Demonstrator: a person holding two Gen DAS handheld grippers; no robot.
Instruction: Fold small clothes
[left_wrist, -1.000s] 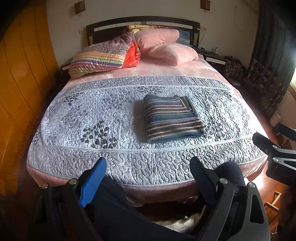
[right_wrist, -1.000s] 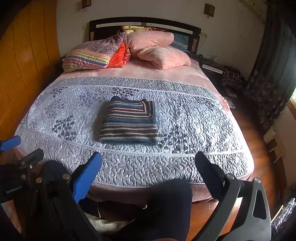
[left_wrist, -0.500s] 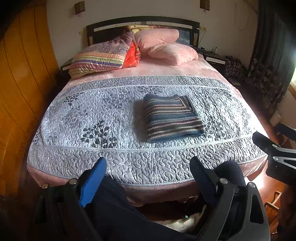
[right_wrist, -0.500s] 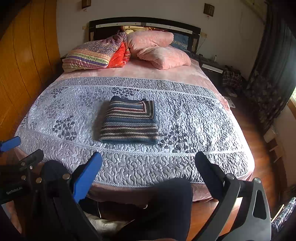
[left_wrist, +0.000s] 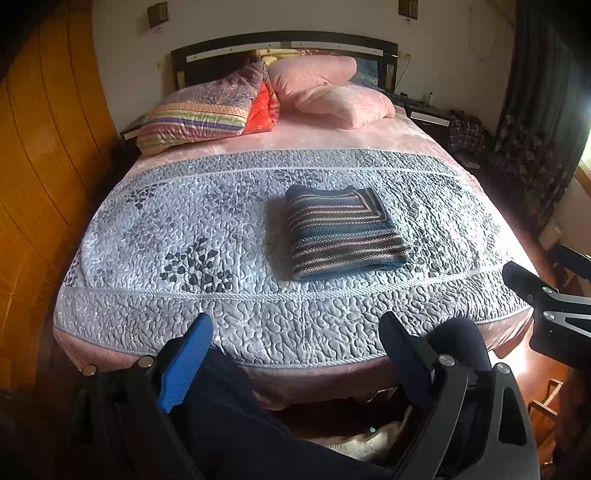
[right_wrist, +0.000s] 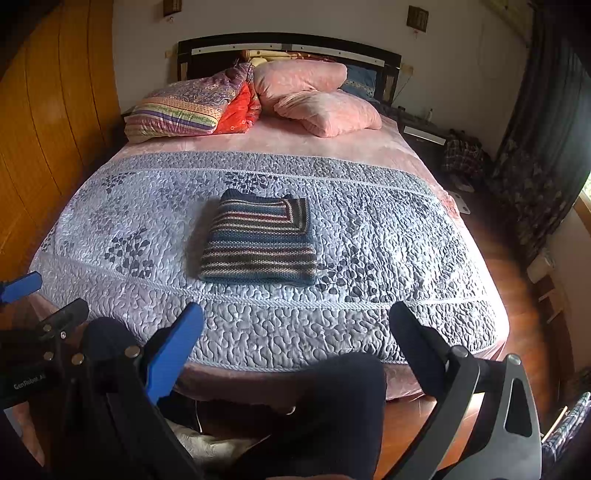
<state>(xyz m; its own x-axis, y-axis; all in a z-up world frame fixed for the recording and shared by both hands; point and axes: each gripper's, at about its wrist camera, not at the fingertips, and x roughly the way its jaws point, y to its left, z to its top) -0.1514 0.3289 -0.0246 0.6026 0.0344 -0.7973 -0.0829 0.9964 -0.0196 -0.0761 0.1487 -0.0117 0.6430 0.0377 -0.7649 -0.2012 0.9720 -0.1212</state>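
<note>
A striped knitted garment lies folded into a neat rectangle on the grey quilted bedspread, near the middle of the bed. My left gripper is held back at the foot of the bed, open, with nothing between its blue and black fingers. My right gripper hangs likewise short of the bed's foot edge, open and empty. Each gripper shows at the edge of the other's view: the right gripper, the left gripper. A person's dark-trousered legs lie below both.
Pillows and a striped cushion are piled at the headboard. A wooden wardrobe lines the left side. A nightstand, a heap of clothes and dark curtains stand on the right, above wooden floor.
</note>
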